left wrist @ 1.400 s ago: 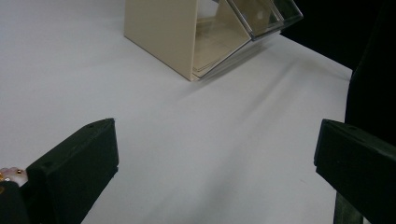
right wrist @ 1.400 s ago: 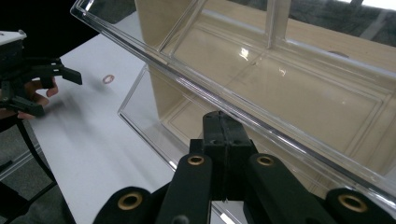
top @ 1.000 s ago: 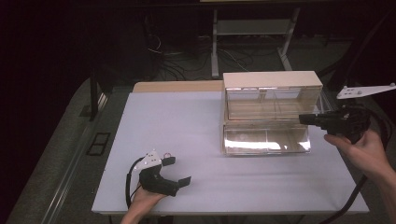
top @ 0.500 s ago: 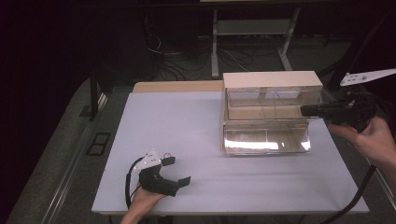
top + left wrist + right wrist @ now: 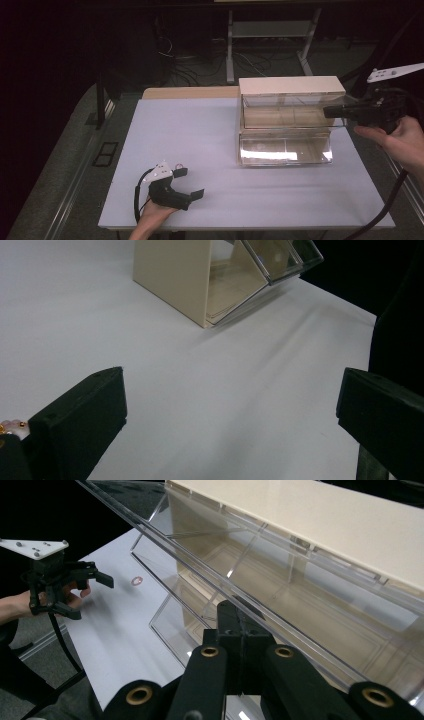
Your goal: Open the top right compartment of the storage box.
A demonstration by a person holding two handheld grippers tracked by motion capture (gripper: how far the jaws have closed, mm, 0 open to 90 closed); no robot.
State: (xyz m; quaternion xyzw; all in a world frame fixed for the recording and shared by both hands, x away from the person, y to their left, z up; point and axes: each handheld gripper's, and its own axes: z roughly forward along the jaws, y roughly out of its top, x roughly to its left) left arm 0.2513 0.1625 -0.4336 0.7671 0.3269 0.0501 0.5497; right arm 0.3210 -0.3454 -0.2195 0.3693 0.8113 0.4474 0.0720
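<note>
With my right tongs [image 5: 334,111] pressed together at the clear lid [image 5: 280,605] of the box [image 5: 291,85], box sits 2 o'clock on the surface [image 5: 200,130]; left tongs [image 5: 190,182] spread, idle at 7.

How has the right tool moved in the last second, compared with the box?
Yes. In the high view the right tool has risen from the box's lower clear flap toward its upper front edge, jaws shut.

Left gripper [image 5: 190,183] fingers spread wide, right gripper [image 5: 331,111] fingers closed
</note>
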